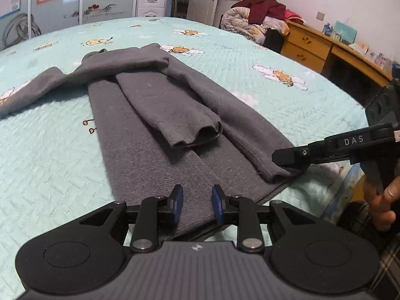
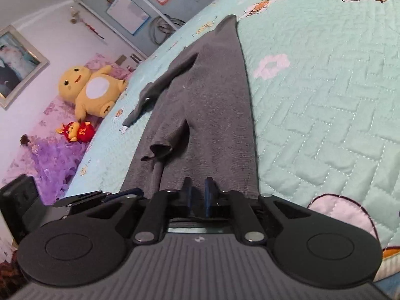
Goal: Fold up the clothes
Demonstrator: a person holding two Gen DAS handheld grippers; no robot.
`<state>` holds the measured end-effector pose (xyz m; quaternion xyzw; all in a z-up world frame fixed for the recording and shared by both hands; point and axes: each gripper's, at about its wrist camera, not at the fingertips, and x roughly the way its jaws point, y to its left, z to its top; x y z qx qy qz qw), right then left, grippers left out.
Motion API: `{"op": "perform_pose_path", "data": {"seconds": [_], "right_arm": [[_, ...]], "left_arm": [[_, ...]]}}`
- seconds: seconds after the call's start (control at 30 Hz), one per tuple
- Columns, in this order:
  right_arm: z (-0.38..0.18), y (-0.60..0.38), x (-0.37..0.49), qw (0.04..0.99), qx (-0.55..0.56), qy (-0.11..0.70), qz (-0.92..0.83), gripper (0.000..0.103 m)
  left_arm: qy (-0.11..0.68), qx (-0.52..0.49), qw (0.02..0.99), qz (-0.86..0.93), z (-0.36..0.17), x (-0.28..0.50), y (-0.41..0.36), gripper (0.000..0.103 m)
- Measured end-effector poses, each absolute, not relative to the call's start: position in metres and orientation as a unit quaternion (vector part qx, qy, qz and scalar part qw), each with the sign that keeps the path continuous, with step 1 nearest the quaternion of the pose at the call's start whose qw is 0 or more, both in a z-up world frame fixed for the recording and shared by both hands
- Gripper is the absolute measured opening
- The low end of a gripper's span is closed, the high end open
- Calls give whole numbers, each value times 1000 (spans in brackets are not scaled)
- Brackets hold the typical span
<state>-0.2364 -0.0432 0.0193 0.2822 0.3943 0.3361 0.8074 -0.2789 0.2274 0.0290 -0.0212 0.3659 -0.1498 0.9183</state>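
A grey long-sleeved sweater (image 1: 150, 130) lies flat on the bed, one side and sleeve folded over its middle, the other sleeve stretched out to the left. My left gripper (image 1: 197, 201) hovers open over the sweater's near hem, holding nothing. My right gripper (image 1: 285, 161) comes in from the right in the left wrist view and is shut on the sweater's folded right hem corner. In the right wrist view its fingers (image 2: 197, 195) stand nearly closed with the grey sweater (image 2: 205, 105) cloth pinched between them.
The bed has a light green quilted cover (image 1: 250, 50) with bee prints. A wooden desk (image 1: 325, 47) and a pile of bedding (image 1: 252, 20) stand at the far right. A yellow plush toy (image 2: 87, 87) and a small red one (image 2: 77, 131) lie near the pillows.
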Motion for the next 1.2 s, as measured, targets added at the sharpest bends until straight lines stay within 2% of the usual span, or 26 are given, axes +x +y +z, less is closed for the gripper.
{"op": "perform_pose_path", "data": {"seconds": [0.1, 0.2, 0.3, 0.33, 0.4, 0.6, 0.73, 0.87, 0.97, 1.0, 1.07, 1.13, 1.2], "right_arm": [[16, -40, -237, 813, 250, 402, 339, 10], [14, -35, -237, 817, 217, 409, 343, 18], [19, -18, -245, 825, 190, 399, 352, 41], [21, -13, -248, 828, 180, 395, 355, 44], [24, -1, -253, 832, 162, 388, 362, 44], [33, 31, -267, 842, 114, 369, 378, 44], [11, 36, -238, 802, 232, 423, 352, 44], [3, 44, -232, 779, 286, 443, 338, 44], [0, 47, -234, 763, 318, 454, 332, 44], [-2, 47, -234, 756, 329, 459, 332, 44], [-6, 47, -234, 741, 352, 466, 330, 40], [-11, 47, -232, 731, 367, 474, 326, 25], [-17, 50, -230, 718, 381, 484, 324, 15]], "left_arm": [[364, -33, 918, -153, 36, -280, 230, 28], [348, -44, 924, -154, 43, -286, 233, 28], [339, -35, 927, -155, 45, -290, 232, 32], [338, -19, 929, -148, 44, -292, 230, 33], [334, 2, 934, -127, 43, -297, 230, 32], [319, -66, 942, -81, 47, -297, 267, 37], [313, -77, 944, -69, 48, -272, 278, 39], [324, -95, 940, -56, 40, -242, 286, 39], [335, -97, 935, -65, 31, -228, 290, 32], [340, -88, 934, -64, 28, -227, 290, 20], [346, -79, 932, -65, 23, -225, 291, 18], [348, -87, 931, -69, 21, -226, 297, 17], [351, -81, 930, -67, 21, -227, 301, 14]]}}
